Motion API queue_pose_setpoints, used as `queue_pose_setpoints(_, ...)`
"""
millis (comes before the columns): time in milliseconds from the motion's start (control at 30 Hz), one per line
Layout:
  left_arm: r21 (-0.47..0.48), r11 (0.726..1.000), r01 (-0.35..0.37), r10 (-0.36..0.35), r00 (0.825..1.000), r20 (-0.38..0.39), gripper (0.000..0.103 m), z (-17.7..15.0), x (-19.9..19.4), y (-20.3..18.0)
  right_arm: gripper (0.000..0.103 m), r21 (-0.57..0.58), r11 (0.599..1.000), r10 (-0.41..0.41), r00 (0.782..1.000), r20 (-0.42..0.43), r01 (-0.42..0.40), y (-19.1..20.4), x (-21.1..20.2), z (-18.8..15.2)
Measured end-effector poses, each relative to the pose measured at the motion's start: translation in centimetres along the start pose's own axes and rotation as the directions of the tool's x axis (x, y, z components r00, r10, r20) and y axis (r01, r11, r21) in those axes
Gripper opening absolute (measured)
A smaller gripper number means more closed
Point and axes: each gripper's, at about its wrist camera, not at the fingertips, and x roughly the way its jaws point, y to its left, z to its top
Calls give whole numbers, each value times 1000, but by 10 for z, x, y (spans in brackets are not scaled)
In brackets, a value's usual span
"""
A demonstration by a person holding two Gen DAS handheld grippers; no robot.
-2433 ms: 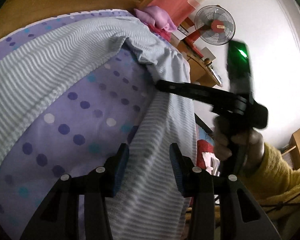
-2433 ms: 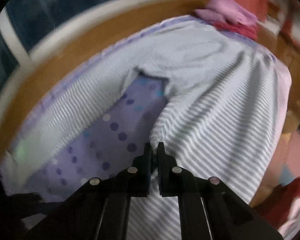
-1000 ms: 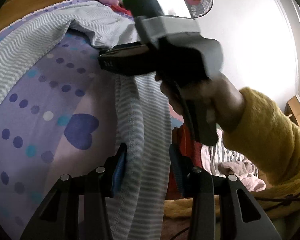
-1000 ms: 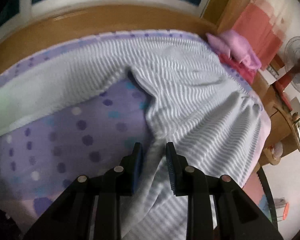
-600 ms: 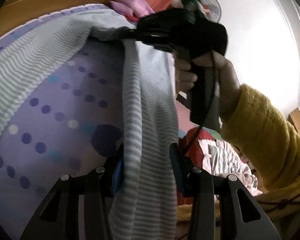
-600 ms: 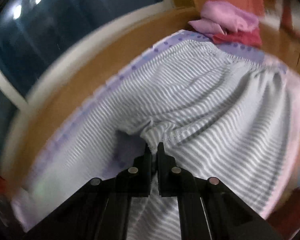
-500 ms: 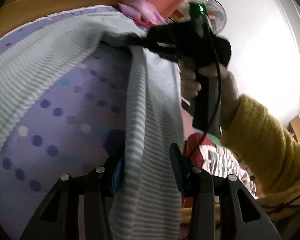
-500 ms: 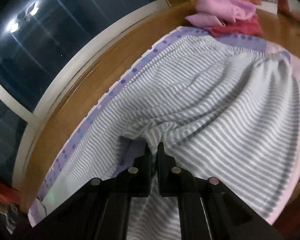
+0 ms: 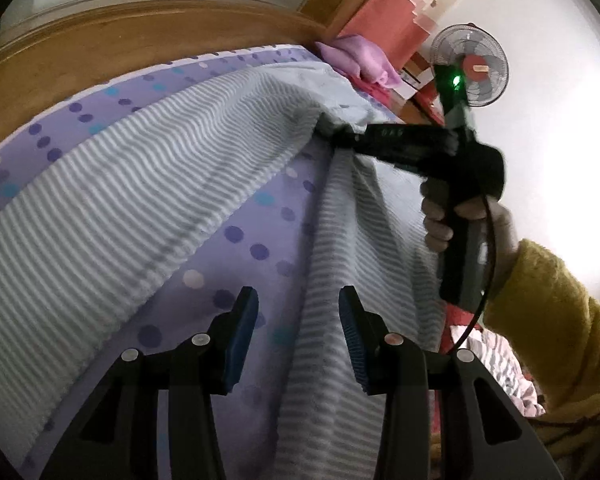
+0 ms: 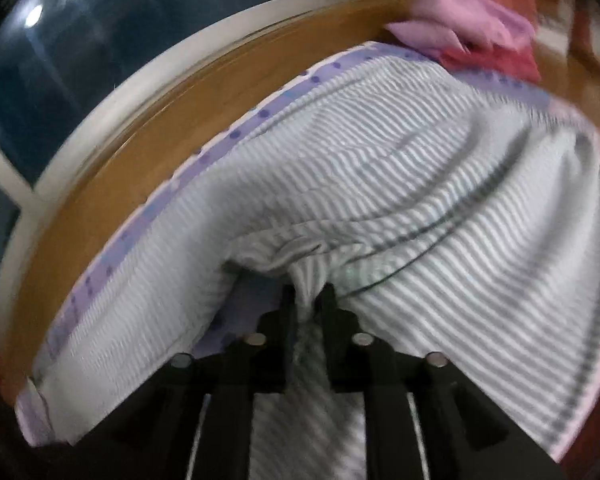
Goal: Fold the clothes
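Note:
Grey-and-white striped pants [image 9: 140, 208] lie spread on a purple dotted bedsheet [image 9: 252, 240]. My right gripper [image 10: 308, 296] sits at the crotch seam with a bunch of striped cloth [image 10: 420, 184] pinched between its fingers. Its jaws are opening, and folds in the cloth still pull toward it. The left wrist view shows this right gripper [image 9: 340, 140] held in a hand with a yellow sleeve [image 9: 548, 320]. My left gripper [image 9: 298, 320] is open over the near leg. That leg's inner edge lies between the pads, untouched.
A wooden bed frame [image 9: 140, 40] curves behind the sheet below a dark window [image 10: 100, 40]. Folded pink and red clothes [image 9: 356, 60] lie at the bed's far corner. A fan [image 9: 470, 64] stands by the white wall, and loose laundry [image 9: 496, 360] lies below the bed's right edge.
The right gripper slid up the leg's inner edge to the crotch, shut there, and now holds a thicker bunch of cloth. The left gripper stayed open and shifted along the near leg.

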Motion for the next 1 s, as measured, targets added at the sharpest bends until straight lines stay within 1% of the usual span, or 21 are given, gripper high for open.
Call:
queue_pose_setpoints(67,4,1000,14,-14,1000,-13,42,-4,-1,0,27,-59,998,26,999,38,-23,11,-25,-2)
queue_pose_setpoints(133,2,999,48,-48,998,-29,42,-5,4,-1,35,-132,991,41,996,75,-31,21,-53,-9)
queue_pose_setpoints(200,-18,998,62,-63,997,-52,42,-9,7,5,35,-209,977,65,996,68,-49,33,-68,-20)
queue_pose_setpoints(233,-29,998,62,-64,996,-63,42,-11,8,7,35,-274,958,89,996,27,-78,43,-71,-30)
queue_pose_setpoints(300,-44,997,57,-60,996,-67,42,-15,6,9,33,-394,912,104,993,-50,-115,63,-70,-53)
queue_pose_setpoints(333,-48,997,63,-65,996,-60,42,-16,2,8,31,-463,878,98,992,-80,-124,74,-67,-68)
queue_pose_setpoints(367,-47,997,68,-70,996,-55,42,-17,-2,8,26,-531,837,87,990,-109,-132,85,-64,-84)
queue_pose_setpoints(433,-50,997,62,-64,997,-37,42,-20,-12,10,22,-602,782,67,982,-175,-161,100,-52,-111)
queue_pose_setpoints(467,-57,997,51,-53,998,-33,42,-22,-16,13,21,-613,771,61,978,-202,-174,105,-44,-122)
queue_pose_setpoints(533,-87,996,27,-29,999,-22,42,-28,-24,20,21,-638,760,63,991,-117,-124,112,-43,-137)
queue_pose_setpoints(600,-128,992,20,-22,1000,-12,42,-38,-35,29,21,-615,781,56,993,-106,-110,113,-45,-137)
queue_pose_setpoints(633,-157,987,19,-20,1000,-3,42,-47,-43,34,21,-571,812,55,991,-124,-117,110,-46,-134)
queue_pose_setpoints(667,-175,984,18,-18,1000,6,42,-51,-45,36,21,-520,843,71,987,-144,-137,106,-50,-131)
queue_pose_setpoints(700,-195,981,17,-14,1000,17,42,-60,-51,40,21,-492,856,95,984,-152,-158,103,-57,-131)
queue_pose_setpoints(767,-229,973,10,-2,999,34,42,-75,-61,46,21,-469,859,149,977,-153,-204,102,-74,-137)
queue_pose_setpoints(833,-267,964,7,6,999,46,42,-87,-64,50,21,-479,842,188,967,-171,-248,109,-90,-146)
queue_pose_setpoints(867,-280,960,4,11,999,49,42,-92,-65,52,21,-497,822,205,959,-197,-278,117,-95,-154)
queue_pose_setpoints(933,-301,953,4,16,998,64,42,-101,-69,54,21,-561,769,209,950,-233,-307,135,-101,-175)
queue_pose_setpoints(1000,-305,952,23,2,997,80,42,-109,-74,55,21,-635,709,182,950,-254,-306,149,-101,-196)
